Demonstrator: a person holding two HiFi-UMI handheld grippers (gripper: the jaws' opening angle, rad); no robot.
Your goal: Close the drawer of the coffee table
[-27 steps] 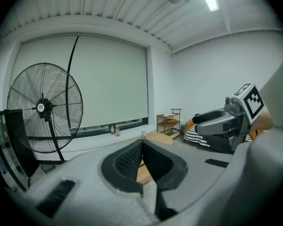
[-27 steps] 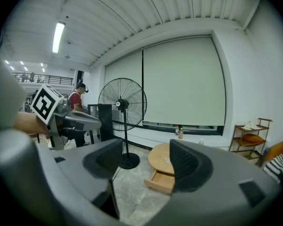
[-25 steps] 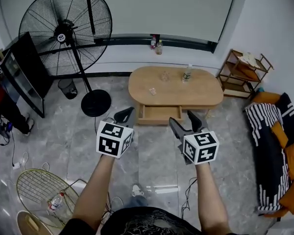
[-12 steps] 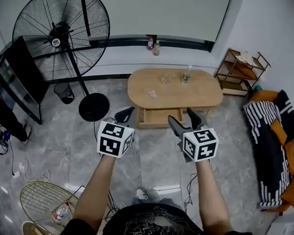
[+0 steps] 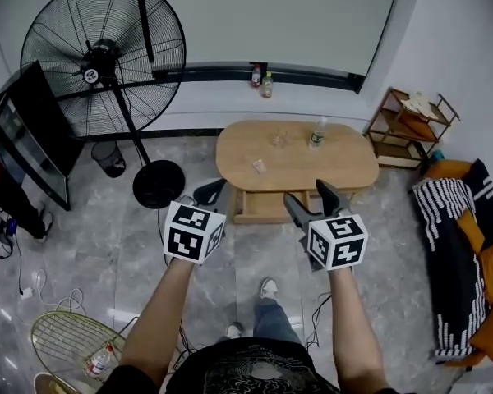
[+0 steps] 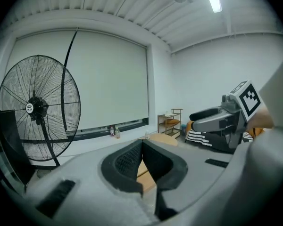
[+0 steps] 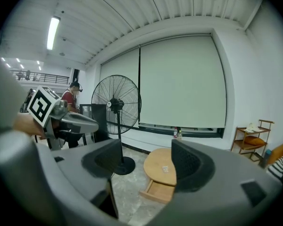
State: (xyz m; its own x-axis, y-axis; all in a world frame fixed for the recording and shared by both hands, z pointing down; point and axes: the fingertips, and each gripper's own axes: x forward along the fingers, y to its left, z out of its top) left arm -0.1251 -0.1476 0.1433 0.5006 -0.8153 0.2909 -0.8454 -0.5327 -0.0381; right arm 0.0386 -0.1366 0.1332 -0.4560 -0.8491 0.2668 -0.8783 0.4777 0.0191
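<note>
the standing fan (image 5: 103,52) is off at your ten o'clock and plays no part. the coffee table (image 5: 341,161) sits at your twelve o'clock, and its drawer (image 5: 259,207) hangs pulled out toward six o'clock, apart from both tools. you look to be in the approach step; nothing has touched the drawer front yet. the right gripper (image 5: 306,195) stands fairly wide open and empty, and the left gripper (image 5: 214,189) has its pads together on nothing. next, bring a gripper low against the drawer front and push it straight toward twelve o'clock.
</note>
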